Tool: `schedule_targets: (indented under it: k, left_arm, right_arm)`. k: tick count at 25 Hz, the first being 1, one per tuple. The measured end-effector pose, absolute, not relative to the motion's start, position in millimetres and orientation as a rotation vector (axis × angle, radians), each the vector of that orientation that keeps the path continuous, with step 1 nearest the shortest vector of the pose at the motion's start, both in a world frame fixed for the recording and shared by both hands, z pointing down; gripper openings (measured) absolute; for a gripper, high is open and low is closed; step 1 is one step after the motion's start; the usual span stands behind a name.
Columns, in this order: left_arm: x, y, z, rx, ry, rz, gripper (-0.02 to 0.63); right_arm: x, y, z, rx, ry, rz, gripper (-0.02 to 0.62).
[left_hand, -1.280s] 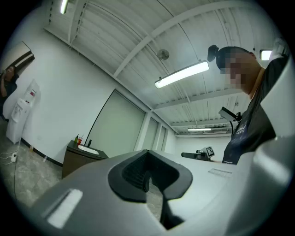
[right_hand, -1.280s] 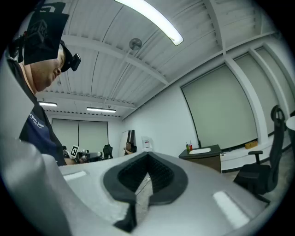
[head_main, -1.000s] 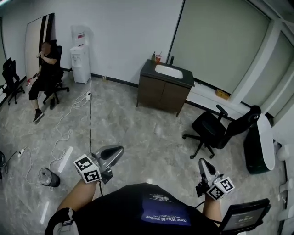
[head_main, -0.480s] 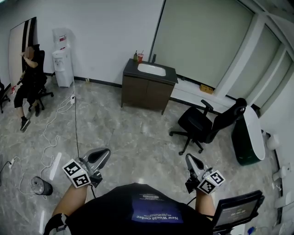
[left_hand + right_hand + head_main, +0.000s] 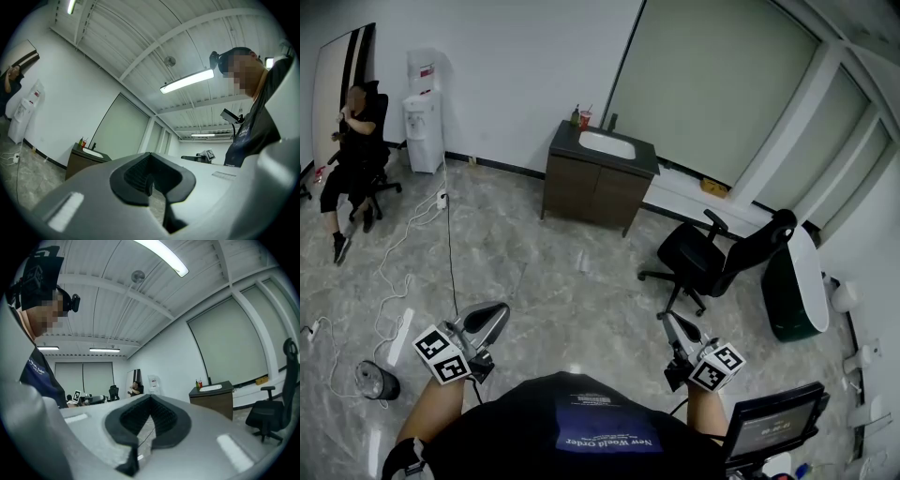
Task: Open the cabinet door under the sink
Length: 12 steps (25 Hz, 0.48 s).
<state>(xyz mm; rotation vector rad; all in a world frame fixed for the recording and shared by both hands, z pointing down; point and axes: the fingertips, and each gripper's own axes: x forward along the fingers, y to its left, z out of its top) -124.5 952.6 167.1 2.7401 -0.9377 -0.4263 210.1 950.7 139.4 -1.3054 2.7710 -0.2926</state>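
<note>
Across the floor (image 5: 553, 281), the cabinet (image 5: 586, 195) under the sink (image 5: 607, 143) stood with its doors closed, well apart from the left hand-held gripper (image 5: 495, 311) and the right hand-held gripper (image 5: 668, 321), each with jaws pressed together on nothing.

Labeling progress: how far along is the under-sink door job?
Done: nothing; the cabinet doors under the sink look closed. In hand: left claw and right claw are both shut and empty, far across the floor from the cabinet. Left: approach, grip a door, pull it open.
</note>
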Motion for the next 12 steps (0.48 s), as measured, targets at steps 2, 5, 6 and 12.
schedule_targets:
  k: [2,5,6,12]
  left_arm:
    - [-145.1,952.5,169.9,2.733,-0.952,-0.431,0.000]
    - [-176.7,949.7,173.1,2.712,-0.975,-0.442,0.000]
    - [-186.4,949.0,174.5,2.706,-0.979,-0.442,0.000]
    - [-213.4,930.5,174.5,2.696,-0.955,-0.417,0.000]
  right_arm:
    - [191.5,946.3,142.3,-1.301,2.777,-0.301,0.000]
    - [164.6,937.8,143.2,-1.295,2.779,-0.322,0.000]
    - [156.3,935.4,143.2,-1.295,2.775,-0.331,0.000]
    - [119.0,916.0,141.6,-1.302,2.802,-0.371,0.000]
